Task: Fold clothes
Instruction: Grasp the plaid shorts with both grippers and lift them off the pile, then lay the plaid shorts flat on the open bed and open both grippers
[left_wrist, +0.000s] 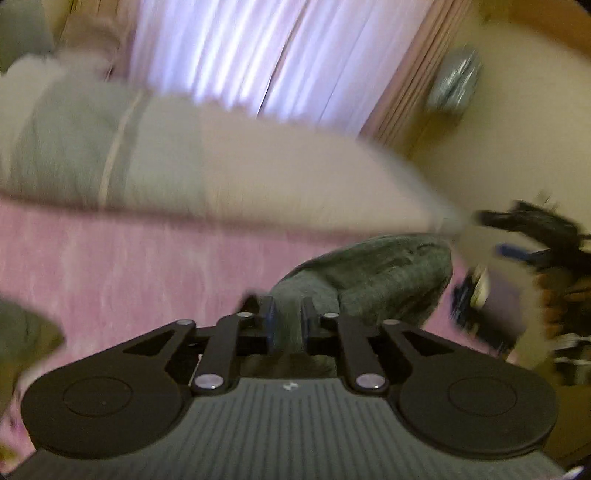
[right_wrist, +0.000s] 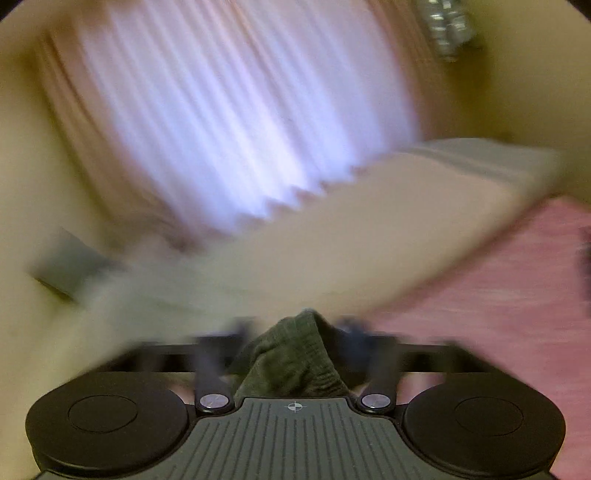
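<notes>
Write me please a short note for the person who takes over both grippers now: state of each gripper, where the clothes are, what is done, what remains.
Left gripper: jaws narrow, shut on a fold of the dark green garment.
Right gripper: jaws wide open; the same garment is bunched between them, and the pads do not seem to press on it. The picture is blurred.
Garment: crumpled, over the pink bed cover, in front of the beige pillow.
Done: no fold visible yet.
Left: re-grip with the right gripper, spread the garment flat on the bed cover, then fold it.
</notes>
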